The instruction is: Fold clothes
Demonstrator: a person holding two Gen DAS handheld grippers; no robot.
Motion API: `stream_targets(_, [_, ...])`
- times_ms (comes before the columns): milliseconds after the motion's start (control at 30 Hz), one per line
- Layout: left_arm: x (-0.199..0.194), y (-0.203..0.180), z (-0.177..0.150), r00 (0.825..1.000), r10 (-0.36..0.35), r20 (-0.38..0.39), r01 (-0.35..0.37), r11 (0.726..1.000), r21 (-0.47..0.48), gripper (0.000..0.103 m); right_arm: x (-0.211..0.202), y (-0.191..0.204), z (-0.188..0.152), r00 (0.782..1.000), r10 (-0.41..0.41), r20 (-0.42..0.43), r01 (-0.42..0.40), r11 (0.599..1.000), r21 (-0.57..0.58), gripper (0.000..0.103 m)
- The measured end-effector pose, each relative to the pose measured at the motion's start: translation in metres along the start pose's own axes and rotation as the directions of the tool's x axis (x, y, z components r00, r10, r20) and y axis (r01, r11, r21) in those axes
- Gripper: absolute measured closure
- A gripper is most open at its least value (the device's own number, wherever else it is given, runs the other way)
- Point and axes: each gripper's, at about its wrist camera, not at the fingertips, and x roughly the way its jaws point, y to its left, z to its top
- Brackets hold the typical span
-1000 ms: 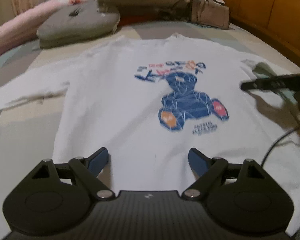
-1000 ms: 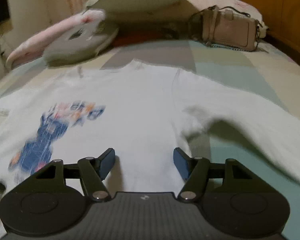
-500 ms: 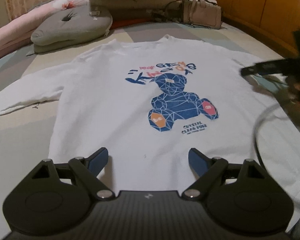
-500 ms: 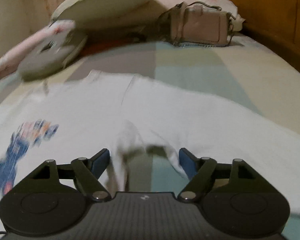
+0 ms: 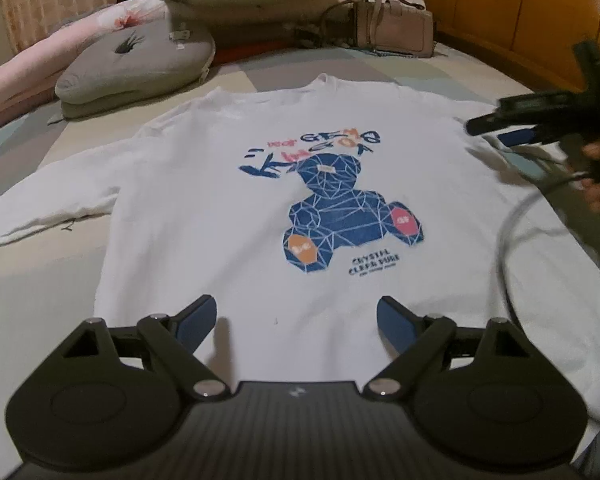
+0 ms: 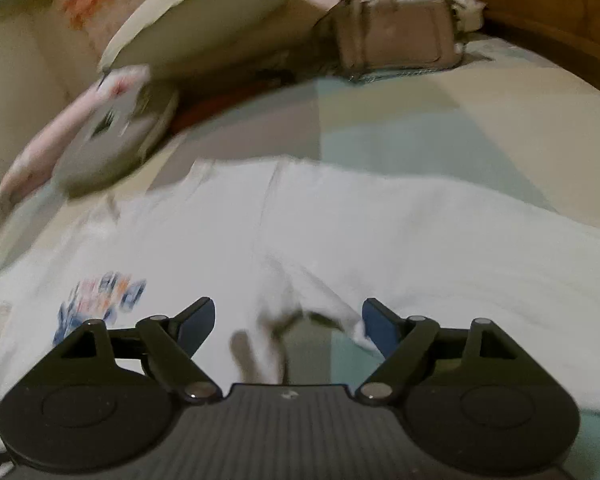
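Left wrist view: the shirt (image 5: 260, 208) lies flat, print up, on the bed (image 5: 452, 68); the left gripper (image 5: 296, 320) hovers released over its hem.

Right wrist view: the right gripper (image 6: 288, 320) is opening, empty, at the rumpled armpit. Folding has not begun; next, likely grasp the sleeve (image 6: 460, 248).

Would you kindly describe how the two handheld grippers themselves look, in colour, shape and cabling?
Both are matte black. The left gripper has two rounded lobes, silver pivot pins, a ribbed grey centre plate with a small white logo, and blue finger pads. The right gripper matches it; in the left wrist view a dark cable trails from it.
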Motion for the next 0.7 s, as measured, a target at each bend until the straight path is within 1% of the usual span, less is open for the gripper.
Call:
stream_targets(33, [0.000,0.001,0.000,1.000,0.007,0.001,-0.007,1.000,0.003,0.016,-0.014,-0.003,0.001,0.999,-0.029,0.037,0.030,0.999,-0.021,0.018])
stream_targets(67, [0.000,0.001,0.001,1.000,0.016,0.002,-0.016,1.000,0.006,0.016,-0.024,-0.005,0.002,0.994,-0.079,0.075,0.083,0.996,-0.041,0.014])
stream_targets(133, [0.000,0.001,0.001,0.999,0.040,0.012,-0.040,0.999,0.006,0.016,-0.033,-0.019,0.001,0.973,-0.207,0.103,0.213,0.975,-0.059,0.009])
stream_targets(200, [-0.003,0.000,0.000,0.998,0.063,0.013,-0.063,0.998,0.005,0.016,-0.035,-0.040,-0.008,0.957,-0.287,0.049,0.289,0.957,-0.040,0.009])
stream_targets(233, [-0.005,-0.001,-0.001,0.998,0.067,0.011,-0.067,0.998,0.008,0.016,-0.035,-0.050,-0.013,0.948,-0.319,0.004,0.319,0.947,-0.024,0.009])
stream_targets(333, [-0.017,-0.005,-0.006,0.998,0.064,0.003,-0.064,0.997,0.029,0.016,-0.056,-0.059,-0.030,0.938,-0.346,-0.016,0.345,0.938,-0.032,0.009])
stream_targets(433, [-0.027,-0.010,-0.013,0.997,0.071,-0.005,-0.070,0.996,0.054,0.016,-0.087,-0.040,-0.037,0.951,-0.308,0.011,0.308,0.951,-0.018,0.008])
stream_targets(500, [-0.030,-0.015,-0.018,0.997,0.078,-0.017,-0.077,0.995,0.069,0.016,-0.107,-0.010,-0.044,0.974,-0.219,0.054,0.223,0.972,-0.076,0.007])
stream_targets(567, [-0.030,-0.020,-0.025,0.997,0.079,-0.025,-0.076,0.993,0.090,0.016,-0.115,0.033,-0.056,0.989,-0.132,0.072,0.143,0.974,-0.174,0.004])
stream_targets(633, [-0.030,-0.026,-0.034,0.995,0.089,-0.045,-0.084,0.991,0.101,0.016,-0.120,0.072,-0.069,0.996,-0.056,0.075,0.073,0.964,-0.257,0.004])
stream_targets(700, [-0.032,-0.030,-0.043,0.994,0.097,-0.054,-0.091,0.991,0.100,0.016,-0.106,0.106,-0.081,0.999,-0.002,0.049,0.017,0.951,-0.307,0.004])
